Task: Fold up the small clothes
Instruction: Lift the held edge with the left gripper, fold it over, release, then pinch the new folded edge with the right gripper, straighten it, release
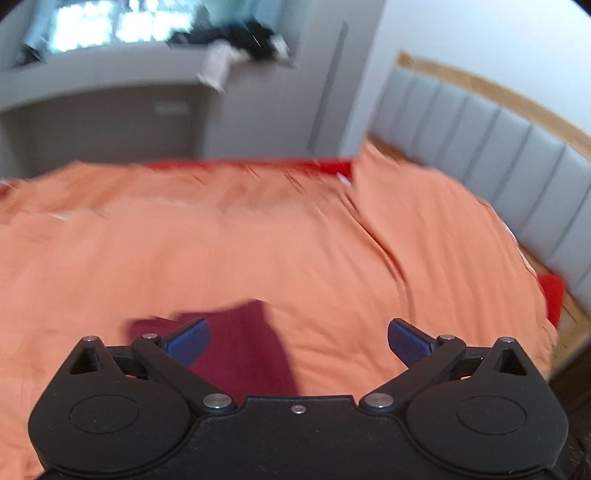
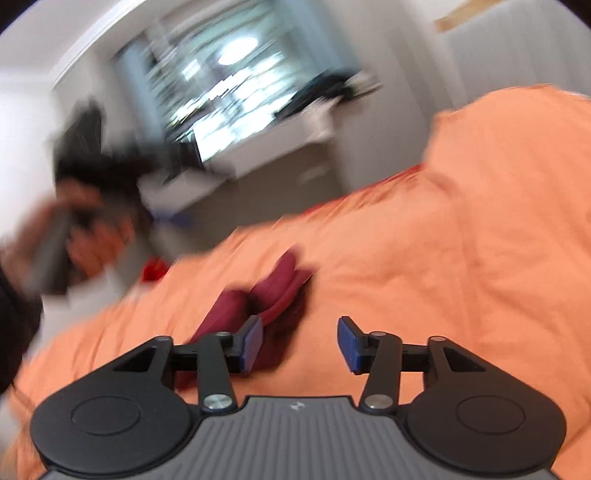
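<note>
1. Through the left wrist camera we see our left gripper (image 1: 298,341) with its jaws spread wide, the blue pads (image 1: 188,341) far apart and nothing between them.
2. A small maroon garment (image 1: 243,350) lies on the orange bedcover (image 1: 258,243), below and ahead of that gripper. Its cloth shows in the gap, nearer the left pad, which overlaps its edge in the picture; we cannot tell whether pad and cloth actually touch, since the frame is blurred.
3. Through the right wrist camera our right gripper (image 2: 300,343) is also released, its jaws parted less widely than the left ones, and empty.
4. Here the maroon garment (image 2: 258,295) sits bunched and partly folded over itself on the orange bedcover (image 2: 443,258), ahead of the gripper and to the left. The left blue pad (image 2: 253,343) stands in front of its near edge; contact cannot be judged. The right pad has only bedcover behind it.
5. In this same view the left gripper (image 2: 70,221) and the hand (image 2: 92,243) holding it appear as a dark smear at the left edge, raised off the bed and well apart from the garment.
6. Around the bed we see a grey padded headboard (image 1: 480,147) to the right, a window (image 1: 92,26) beyond, and dark clothes (image 1: 251,37) heaped on its sill.
</note>
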### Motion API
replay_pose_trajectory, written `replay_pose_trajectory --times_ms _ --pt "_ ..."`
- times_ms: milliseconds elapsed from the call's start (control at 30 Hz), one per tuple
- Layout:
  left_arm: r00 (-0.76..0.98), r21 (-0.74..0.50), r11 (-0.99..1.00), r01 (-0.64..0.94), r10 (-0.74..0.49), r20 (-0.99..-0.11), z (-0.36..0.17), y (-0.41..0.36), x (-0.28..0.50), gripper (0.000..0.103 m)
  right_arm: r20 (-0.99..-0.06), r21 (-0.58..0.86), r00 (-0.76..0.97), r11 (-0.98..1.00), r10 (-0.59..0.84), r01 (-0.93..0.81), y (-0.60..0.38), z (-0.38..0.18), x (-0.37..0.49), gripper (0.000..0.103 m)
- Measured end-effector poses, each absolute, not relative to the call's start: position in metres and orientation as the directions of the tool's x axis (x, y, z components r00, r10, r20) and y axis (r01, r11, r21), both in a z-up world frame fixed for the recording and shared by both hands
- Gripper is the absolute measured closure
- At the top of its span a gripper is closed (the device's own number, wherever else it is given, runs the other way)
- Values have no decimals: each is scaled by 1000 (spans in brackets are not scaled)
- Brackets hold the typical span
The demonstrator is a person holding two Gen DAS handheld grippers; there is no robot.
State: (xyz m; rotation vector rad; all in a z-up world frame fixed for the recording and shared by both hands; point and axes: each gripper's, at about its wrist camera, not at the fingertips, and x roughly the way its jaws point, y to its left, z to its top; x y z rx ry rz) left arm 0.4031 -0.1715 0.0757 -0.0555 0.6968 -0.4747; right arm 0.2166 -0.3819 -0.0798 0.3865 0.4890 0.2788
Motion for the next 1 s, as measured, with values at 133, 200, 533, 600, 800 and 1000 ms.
replay_pose_trajectory --times_ms 133,200,533,600,800,1000 --pt "753 -45 962 269 -240 -612 37 -115 368 1 -434 322 778 885 454 -337 -356 -70 259 48" --pt "748 19 980 199 -140 -649 -2 -92 358 1 -467 317 748 879 472 -357 -350 -72 288 48" --pt "669 77 981 180 -65 -740 -97 -84 343 7 -477 373 725 861 497 -345 -340 -101 340 63" --pt "706 129 978 162 -23 -708 -103 -102 344 7 -477 430 702 837 529 -339 -341 -104 343 66" --pt "755 154 981 122 9 -655 -103 -107 340 8 -508 477 660 819 553 -318 -343 -115 352 94" --pt "803 -19 998 54 -55 -594 -59 -73 348 3 -311 683 640 634 702 -364 -373 -97 346 96"
